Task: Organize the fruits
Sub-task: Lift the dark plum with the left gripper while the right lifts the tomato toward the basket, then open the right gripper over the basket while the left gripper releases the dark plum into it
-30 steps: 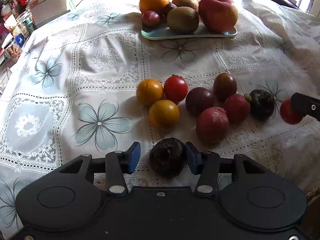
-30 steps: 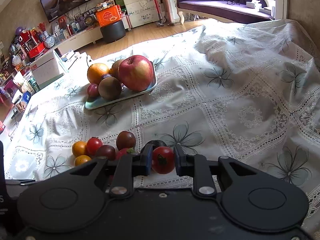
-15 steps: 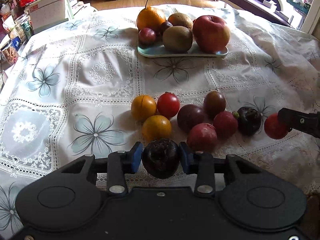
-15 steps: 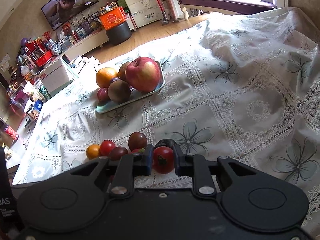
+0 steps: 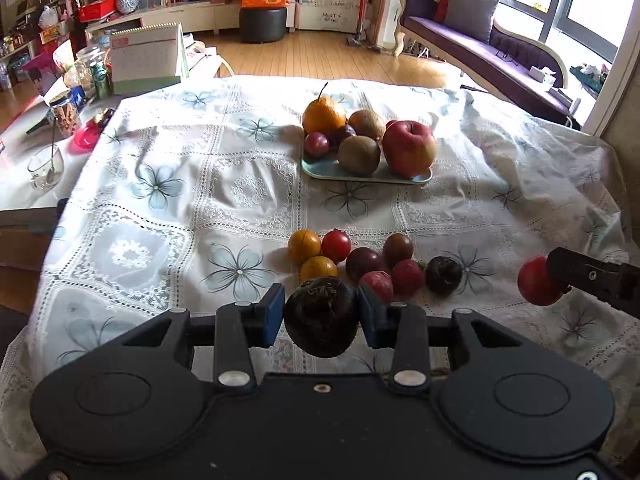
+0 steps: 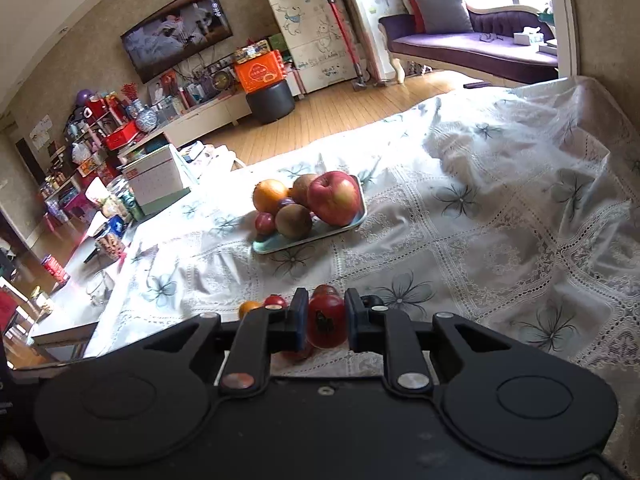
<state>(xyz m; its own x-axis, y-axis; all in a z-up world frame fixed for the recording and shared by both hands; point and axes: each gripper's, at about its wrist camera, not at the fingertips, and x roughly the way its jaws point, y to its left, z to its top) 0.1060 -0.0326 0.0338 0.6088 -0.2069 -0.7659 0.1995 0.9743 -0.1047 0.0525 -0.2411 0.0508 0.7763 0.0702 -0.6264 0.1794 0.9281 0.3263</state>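
left hand-held gripper (image 5: 321, 317) was clamped on a dark purple fruit (image 5: 321, 322), held above the desk | right hand-held gripper (image 6: 325, 321) pinched a red tomato (image 6: 326, 321) | 8 loose fruits (image 5: 362, 261) sat just ahead | teal tray (image 5: 329, 169) piled with fruit further back

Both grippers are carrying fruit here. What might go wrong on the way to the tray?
The tray is already crowded, so an added fruit may roll off or dislodge the apple. The dark round fruit in the left gripper bulges beyond the pads and may slip. The two grippers could collide while converging.
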